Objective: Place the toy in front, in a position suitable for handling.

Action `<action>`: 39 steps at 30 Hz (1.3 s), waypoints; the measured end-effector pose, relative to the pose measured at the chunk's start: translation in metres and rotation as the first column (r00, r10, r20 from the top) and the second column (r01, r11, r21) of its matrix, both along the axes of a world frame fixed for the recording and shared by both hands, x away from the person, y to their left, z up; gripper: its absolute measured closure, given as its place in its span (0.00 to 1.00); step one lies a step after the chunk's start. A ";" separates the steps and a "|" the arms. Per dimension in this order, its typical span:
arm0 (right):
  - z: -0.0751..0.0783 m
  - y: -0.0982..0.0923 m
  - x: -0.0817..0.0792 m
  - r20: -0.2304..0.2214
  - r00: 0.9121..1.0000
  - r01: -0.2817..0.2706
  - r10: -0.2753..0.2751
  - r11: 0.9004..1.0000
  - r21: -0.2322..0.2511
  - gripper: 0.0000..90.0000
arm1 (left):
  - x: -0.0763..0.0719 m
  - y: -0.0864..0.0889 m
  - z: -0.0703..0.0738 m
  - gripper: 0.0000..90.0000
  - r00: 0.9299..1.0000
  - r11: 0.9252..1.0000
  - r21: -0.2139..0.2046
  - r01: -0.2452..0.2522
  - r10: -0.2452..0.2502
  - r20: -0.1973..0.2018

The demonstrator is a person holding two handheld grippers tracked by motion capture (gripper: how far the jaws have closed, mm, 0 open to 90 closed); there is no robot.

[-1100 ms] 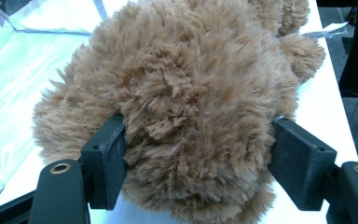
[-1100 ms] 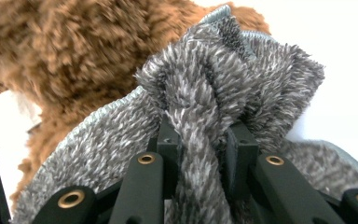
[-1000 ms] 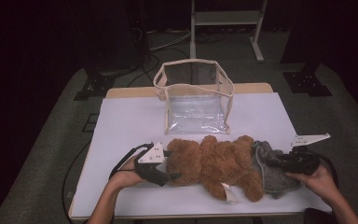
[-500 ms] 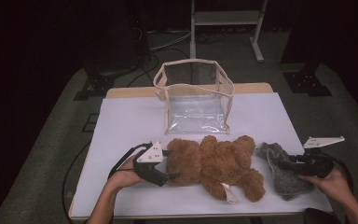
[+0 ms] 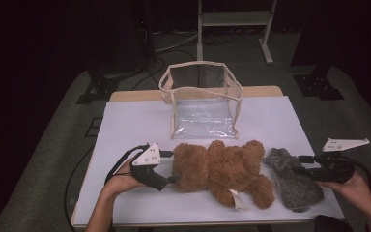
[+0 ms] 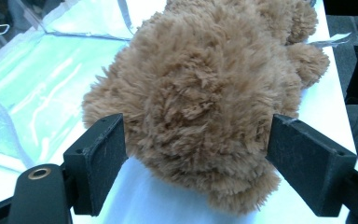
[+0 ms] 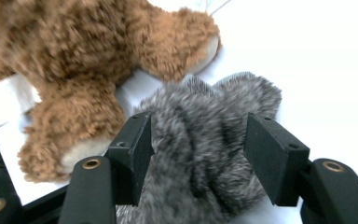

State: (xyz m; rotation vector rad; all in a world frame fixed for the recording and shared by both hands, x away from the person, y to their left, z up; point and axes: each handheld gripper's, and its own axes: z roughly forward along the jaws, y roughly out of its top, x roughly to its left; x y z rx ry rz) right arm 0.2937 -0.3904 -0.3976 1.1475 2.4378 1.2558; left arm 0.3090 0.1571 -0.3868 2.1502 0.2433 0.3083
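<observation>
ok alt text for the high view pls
A brown teddy bear lies on a white table, with a grey fuzzy cloth at its right and a clear bag behind. Hands hold the left claw at the bear and the right claw over the cloth.

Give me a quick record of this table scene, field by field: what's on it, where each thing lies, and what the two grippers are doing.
surface: white table
bag: clear bag with beige trim, upright and open at the far middle
toy: brown teddy bear lying near the front edge
cloth: grey fuzzy piece lying right of the bear, apart from it in the high view
left gripper: jaws astride the bear's head, just been opening
right gripper: jaws either side of the grey piece, just been opening; contact unclear
</observation>
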 end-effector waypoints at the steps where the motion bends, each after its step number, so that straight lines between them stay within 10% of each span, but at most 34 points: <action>1: 0.002 0.000 0.000 0.001 1.000 -0.006 0.006 1.000 0.007 0.45 | 0.000 0.001 0.001 0.21 1.000 1.000 -0.003 -0.005 0.005 0.001; 16: 0.032 0.028 0.020 0.038 0.992 -0.127 0.124 0.989 0.080 0.39 | 0.001 0.026 0.000 0.12 0.996 0.996 -0.023 -0.085 0.084 -0.014; 39: 0.075 0.107 0.075 0.081 0.947 -0.316 0.311 0.946 0.065 0.40 | 0.001 0.053 0.002 0.06 0.981 0.981 -0.017 -0.193 0.192 -0.032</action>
